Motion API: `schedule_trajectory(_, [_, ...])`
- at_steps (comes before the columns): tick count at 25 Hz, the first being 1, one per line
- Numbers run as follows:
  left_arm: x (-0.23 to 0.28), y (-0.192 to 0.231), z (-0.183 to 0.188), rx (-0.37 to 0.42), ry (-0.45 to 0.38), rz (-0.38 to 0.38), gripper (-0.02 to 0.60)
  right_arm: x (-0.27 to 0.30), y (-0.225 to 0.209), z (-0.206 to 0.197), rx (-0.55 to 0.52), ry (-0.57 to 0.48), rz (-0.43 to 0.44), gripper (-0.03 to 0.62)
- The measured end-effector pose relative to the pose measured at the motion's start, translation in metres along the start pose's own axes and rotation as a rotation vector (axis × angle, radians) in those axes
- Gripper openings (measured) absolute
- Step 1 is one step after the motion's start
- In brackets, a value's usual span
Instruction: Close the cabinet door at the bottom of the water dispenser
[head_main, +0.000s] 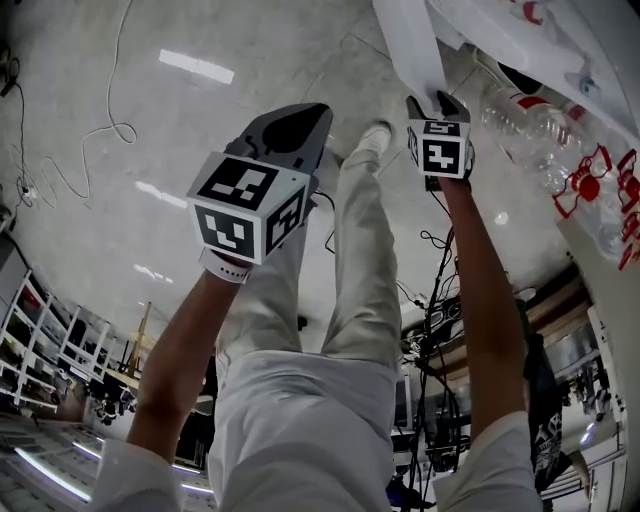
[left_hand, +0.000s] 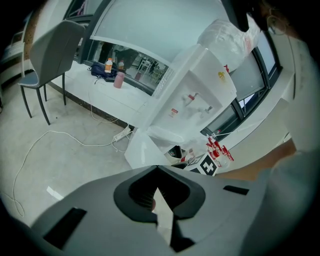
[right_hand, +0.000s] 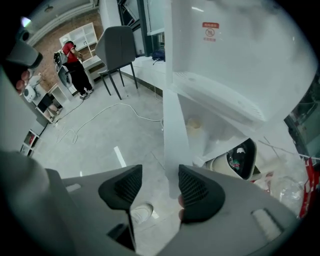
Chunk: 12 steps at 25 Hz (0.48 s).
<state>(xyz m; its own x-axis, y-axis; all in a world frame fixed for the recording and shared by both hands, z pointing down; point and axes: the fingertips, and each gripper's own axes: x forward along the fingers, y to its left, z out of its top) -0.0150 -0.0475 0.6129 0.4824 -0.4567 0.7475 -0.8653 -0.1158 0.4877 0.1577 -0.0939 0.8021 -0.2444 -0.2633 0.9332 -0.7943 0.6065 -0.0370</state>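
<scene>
At the far left of the left gripper view we see a grey chair (left_hand: 52, 47) standing on the pale floor (left_hand: 60, 165). A white cable (left_hand: 65, 137) loops across the floor toward a power strip (left_hand: 122, 135).

The left hand-held gripper (left_hand: 156, 170) has its 2 jaws pressed together at the tips, with nothing between them. In the head view its marker cube (head_main: 250, 205) sits just left of the person's leg (head_main: 360, 260), and this gripper hangs above the floor, well apart from the dispenser.

Further right stands the white water dispenser (left_hand: 195, 100). The cabinet door (right_hand: 175, 120) at its bottom is swung out, so in the right gripper view we see it edge-on as a thin pale strip. The open cabinet (right_hand: 215, 135) lies to the right of that strip.

The right hand-held gripper (right_hand: 161, 175) has its 2 jaws spread. The door's thin edge stands between them, just beside the pad (right_hand: 197, 192) on that view's right — we cannot tell whether the two touch. The other pad is clear of the door.

To the right of the door, a cream rounded thing with a dark opening (right_hand: 240, 160) lies near the cabinet. At the right of the head view are clear plastic bottles (head_main: 545, 135) with red markings.
</scene>
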Motion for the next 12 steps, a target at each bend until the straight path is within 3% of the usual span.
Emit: schedule_trajectory(12, [0.011, -0.026, -0.001, 0.012, 0.005, -0.008, 0.002, 0.0, -0.065, 0.009, 0.08, -0.019, -0.066, 0.239])
